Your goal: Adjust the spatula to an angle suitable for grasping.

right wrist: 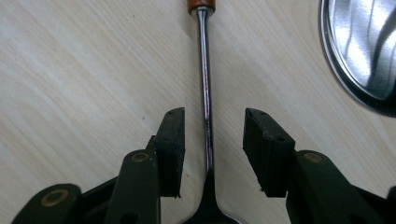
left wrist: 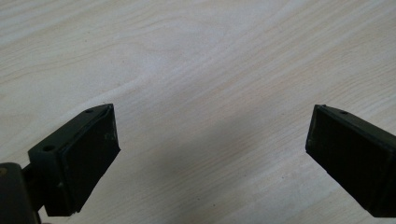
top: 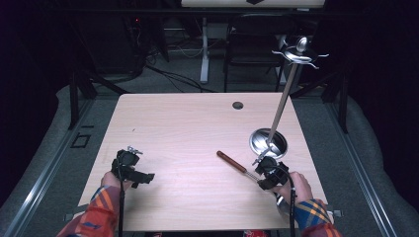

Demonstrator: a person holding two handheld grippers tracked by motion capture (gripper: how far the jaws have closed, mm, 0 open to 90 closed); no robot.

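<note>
Pale wood grain runs under everything we see, a light table (top: 188,128) in a dark room. Our right gripper (right wrist: 212,135) has its jaws parted on either side of the thin steel shank of a utensil (right wrist: 204,70) that lies flat on the wood; neither pad touches the metal yet, and the shank sits nearer the left pad than the right. In the high view its brown wooden handle (top: 230,161) points away toward the table's middle, while the wider end lies under the gripper. Just beside it stands a round steel base (top: 268,140) with a tall slanting rod (top: 284,101). Our left gripper (top: 129,168) rests well apart with its jaws spread wide over bare wood. We judge the risks thus: a round, polished shank may roll or slip out as the pads close off-centre, the long handle may tip the utensil once lifted, and a careless swing could knock the stand.
</note>
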